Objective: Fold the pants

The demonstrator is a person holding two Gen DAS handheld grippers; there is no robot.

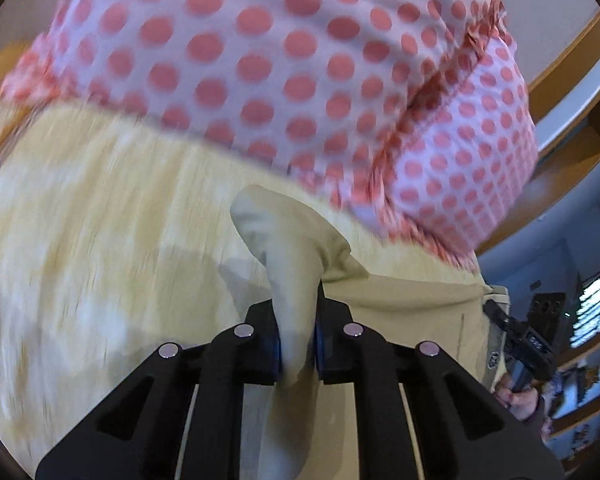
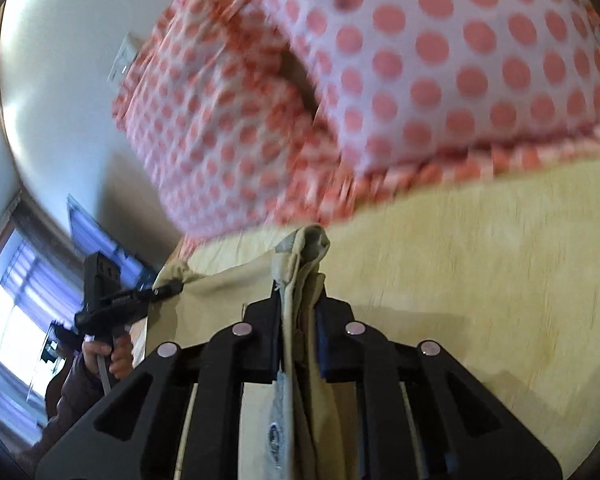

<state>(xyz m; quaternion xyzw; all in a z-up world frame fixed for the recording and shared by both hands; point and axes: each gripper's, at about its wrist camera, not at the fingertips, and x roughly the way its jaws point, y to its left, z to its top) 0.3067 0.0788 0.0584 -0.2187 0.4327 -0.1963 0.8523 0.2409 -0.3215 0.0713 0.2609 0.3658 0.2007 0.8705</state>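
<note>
Both grippers are clamped on the pants, one at each end of the same stretch of cloth. The left gripper [image 1: 296, 340] has its two black fingers pressed tight on a bunched fold of the beige pants [image 1: 412, 304], and a rounded tuft of fabric pokes out past the fingertips. The right gripper [image 2: 298, 336] is likewise clenched on a thicker wad of the pants [image 2: 220, 292], with what looks like a pale blue printed label trailing down between its fingers. The cloth runs sideways between the two tools; whether it rests on or hangs above the pale yellow wooden surface [image 1: 100, 220] cannot be told. In the left wrist view, the other tool shows at the far right edge, gripped by the person's right hand [image 1: 518, 396]. In the right wrist view, the left hand [image 2: 108, 354] holds its tool at the left. Beyond the pants lies a pink-and-white polka-dot bedding bundle [image 1: 284, 64] with a ruffled red trim, heavily motion-blurred. A bright window [image 2: 8, 300] shows at lower left of the right wrist view.
</note>
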